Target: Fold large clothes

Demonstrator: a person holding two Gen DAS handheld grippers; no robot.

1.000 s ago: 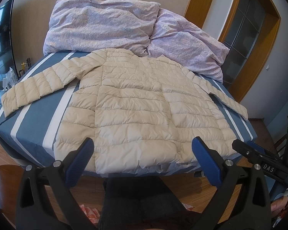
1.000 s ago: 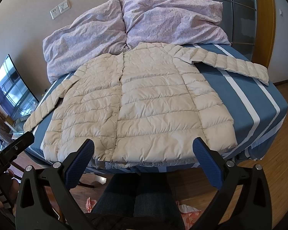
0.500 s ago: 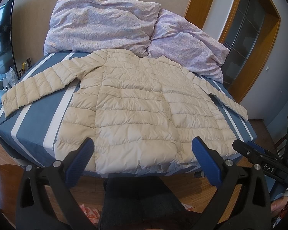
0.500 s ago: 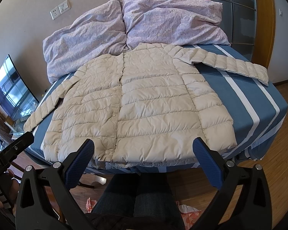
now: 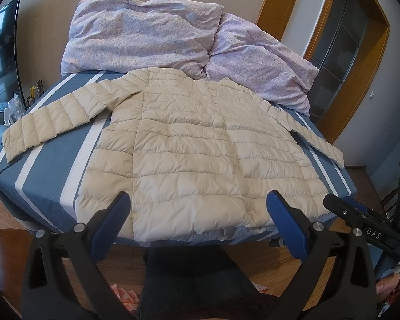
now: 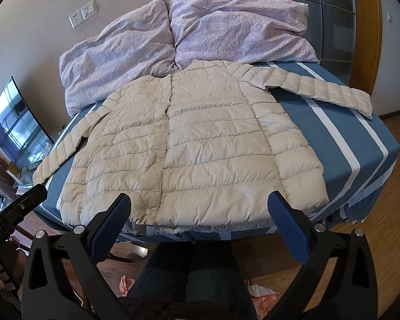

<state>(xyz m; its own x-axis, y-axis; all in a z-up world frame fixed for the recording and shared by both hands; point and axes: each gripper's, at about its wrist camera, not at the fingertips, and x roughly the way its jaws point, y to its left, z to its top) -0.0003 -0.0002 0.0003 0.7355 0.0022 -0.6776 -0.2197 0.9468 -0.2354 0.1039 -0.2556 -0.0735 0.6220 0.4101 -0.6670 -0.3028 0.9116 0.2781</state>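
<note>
Both grippers idle at the near edge, foot of the bed; left gripper (image 5: 198, 208) has its blue pads spread wide with nothing between them, hanging over the jacket hem without touching; right gripper (image 6: 200, 209) the same, jaws wide apart, empty, also short of the hem; person's legs in dark trousers (image 6: 189, 274) visible below, standing at the bed foot on a wooden floor (image 6: 360, 253).

Task thing: cream quilted puffer jacket (image 5: 189, 144), lying flat, front up, on the blue striped bedsheet (image 5: 48, 165); hem at the near edge of the mattress, collar toward the far end; snap placket closed down the middle (image 6: 164, 144); both sleeves spread out to the sides, the jacket's sleeve on the left of view (image 5: 50, 117) angled out toward the bed edge, the other sleeve (image 6: 317, 90) stretched across the stripes toward the far right corner.

Progress, judged: laid out and smoothed, no fold made yet; sleeves not tucked in, sides not brought to centre, hem not brought up to collar; essentially all folding left; likely first step is a sleeve or side panel, each gripper nearest its own side.

Far end: two lilac floral pillows (image 5: 146, 32) against the wall, collar just touching or overlapping them; wall sockets (image 6: 82, 13) above; wooden door frame (image 5: 360, 61) to the right.
</note>
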